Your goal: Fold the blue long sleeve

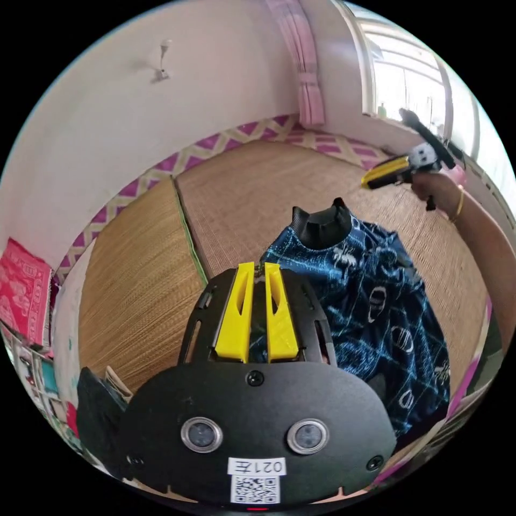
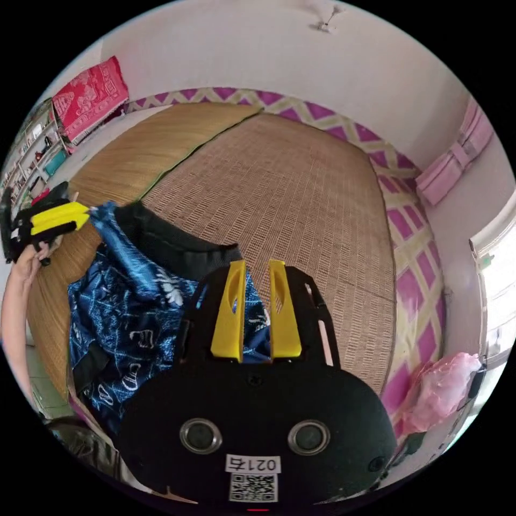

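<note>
Left gripper [image 1: 257, 271] pinched on an edge of the blue long sleeve [image 1: 376, 317]; right gripper [image 2: 253, 269] a little parted, cloth lying between the jaws — pressing or not, cannot tell. Held up over the woven mat [image 2: 301, 204], black collar [image 1: 321, 228] uppermost, body hanging toward the mat's near edge. Likely to sag crooked or slip from a loose right hold, spoiling a flat lay. Printed tags with square codes on both gripper bodies — left unread.

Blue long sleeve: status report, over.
Left tool shut on blue long sleeve, holding it up over woven mat. Right tool open, jaws apart over the cloth. Nothing in the way.
</note>
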Tool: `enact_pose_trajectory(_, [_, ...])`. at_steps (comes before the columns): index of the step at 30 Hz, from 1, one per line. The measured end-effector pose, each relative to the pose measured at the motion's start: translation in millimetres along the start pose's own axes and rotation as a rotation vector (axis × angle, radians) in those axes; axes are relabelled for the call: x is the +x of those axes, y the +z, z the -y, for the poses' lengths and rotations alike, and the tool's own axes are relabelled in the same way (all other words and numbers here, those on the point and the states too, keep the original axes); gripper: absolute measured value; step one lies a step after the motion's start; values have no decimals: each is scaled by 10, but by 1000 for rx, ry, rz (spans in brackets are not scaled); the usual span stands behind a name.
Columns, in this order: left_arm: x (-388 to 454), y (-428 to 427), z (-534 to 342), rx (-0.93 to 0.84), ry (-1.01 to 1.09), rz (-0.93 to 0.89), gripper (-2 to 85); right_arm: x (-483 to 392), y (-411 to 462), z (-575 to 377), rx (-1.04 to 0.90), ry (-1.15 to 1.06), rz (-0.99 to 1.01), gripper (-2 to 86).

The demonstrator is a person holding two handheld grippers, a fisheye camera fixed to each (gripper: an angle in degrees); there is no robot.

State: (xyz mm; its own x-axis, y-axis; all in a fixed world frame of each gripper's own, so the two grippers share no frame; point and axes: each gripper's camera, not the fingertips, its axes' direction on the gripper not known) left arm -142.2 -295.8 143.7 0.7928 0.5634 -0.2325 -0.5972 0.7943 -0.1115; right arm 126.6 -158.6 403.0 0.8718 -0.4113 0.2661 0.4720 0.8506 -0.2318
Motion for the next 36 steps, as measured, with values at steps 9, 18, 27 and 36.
enact_pose_trajectory(9, [456,158,-1747,-23,285,-310,99,-580,-384,-1761,-175,-365,572,77])
enact_pose_trajectory(18, [1412,889,-2261,-157,604,-244,142,-1577,-758,-2759,-205,-490,677,90])
enact_pose_trajectory(27, [1035,681,-3255,-41,615,-377,-9,-2479,-1429,-3085,-109,-730,570,104])
enact_pose_trajectory(36, [316,836,-4536,86,293,-323,-10,-3045,-1660,-3396,-157,-971,243,21])
